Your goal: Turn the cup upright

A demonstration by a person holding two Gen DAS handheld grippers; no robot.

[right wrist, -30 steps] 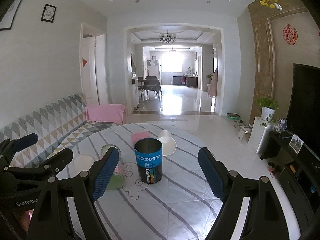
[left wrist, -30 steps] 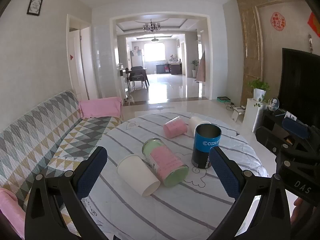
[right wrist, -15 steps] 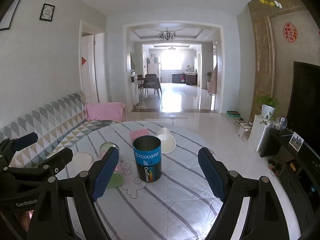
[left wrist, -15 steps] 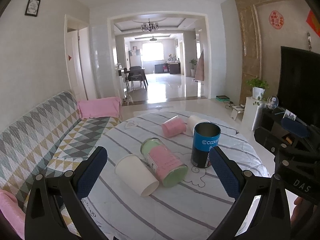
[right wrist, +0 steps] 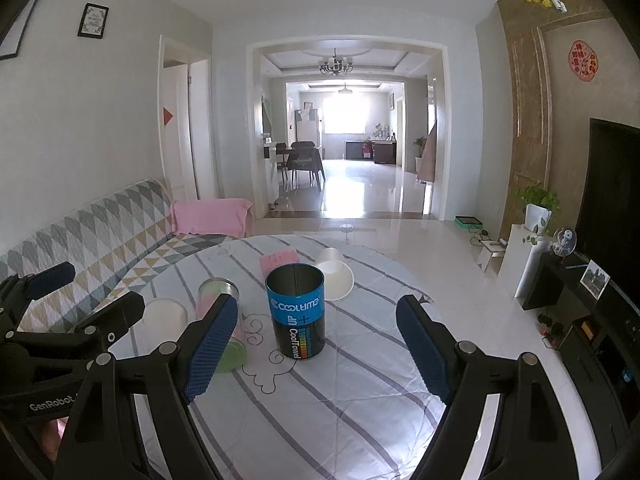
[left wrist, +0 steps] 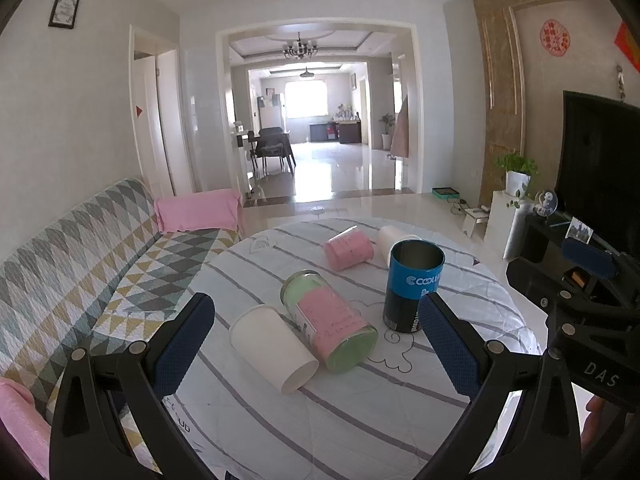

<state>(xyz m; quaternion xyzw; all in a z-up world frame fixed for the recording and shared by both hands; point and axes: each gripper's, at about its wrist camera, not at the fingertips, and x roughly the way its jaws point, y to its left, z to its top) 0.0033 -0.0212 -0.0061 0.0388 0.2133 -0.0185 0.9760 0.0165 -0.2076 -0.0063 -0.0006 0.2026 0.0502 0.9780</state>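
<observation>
Both grippers have their fingers spread wide and grasp nothing: the left gripper [left wrist: 316, 332] hangs over the near edge of the table [left wrist: 360, 420], and the right gripper [right wrist: 316, 344] too. A white paper cup [left wrist: 272, 346] lies on its side near the left edge, touching a green-and-pink can [left wrist: 330, 320], also lying. A blue tin [right wrist: 296, 310] stands upright at the middle. Toward the far edge lie a pink cup [left wrist: 348, 248] and another white cup [right wrist: 334, 276]
</observation>
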